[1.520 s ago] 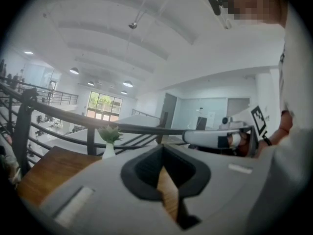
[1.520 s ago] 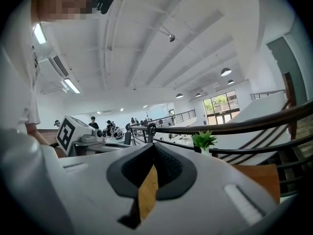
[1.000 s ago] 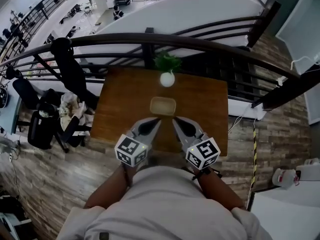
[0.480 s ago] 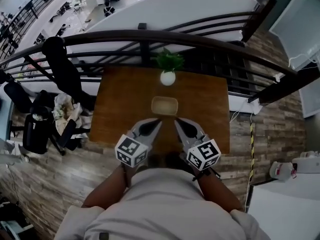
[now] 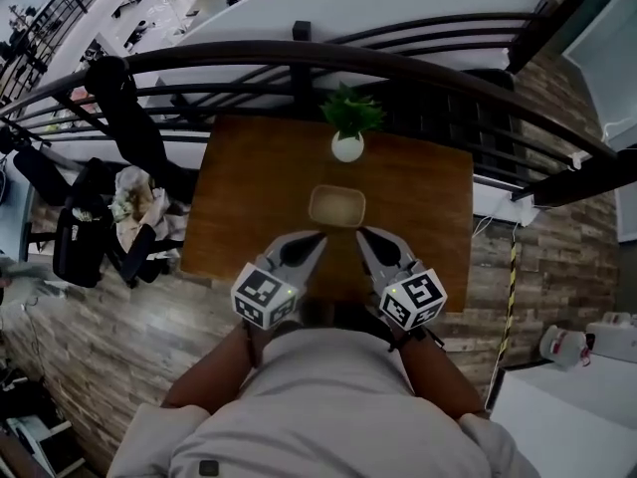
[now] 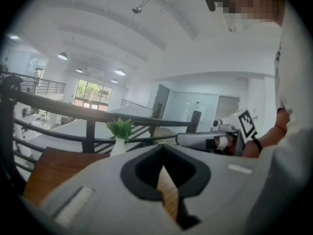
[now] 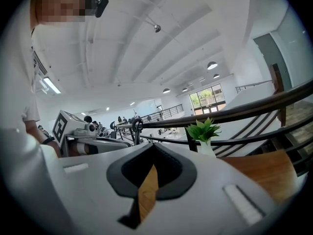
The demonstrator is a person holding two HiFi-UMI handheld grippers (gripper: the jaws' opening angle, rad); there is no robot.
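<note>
The left gripper [image 5: 315, 239] and the right gripper [image 5: 364, 237] are held side by side over the near part of the wooden table [image 5: 249, 187], jaws closed together on nothing, while the small beige tray [image 5: 336, 207] is seen untouched just beyond their tips, in front of the potted plant [image 5: 348, 127].

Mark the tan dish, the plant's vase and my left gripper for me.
tan dish [image 5: 336, 207], head view, its bare middle
white vase [image 5: 347, 148], head view, its round body
left gripper [image 5: 317, 238], head view, between its fingertips
</note>
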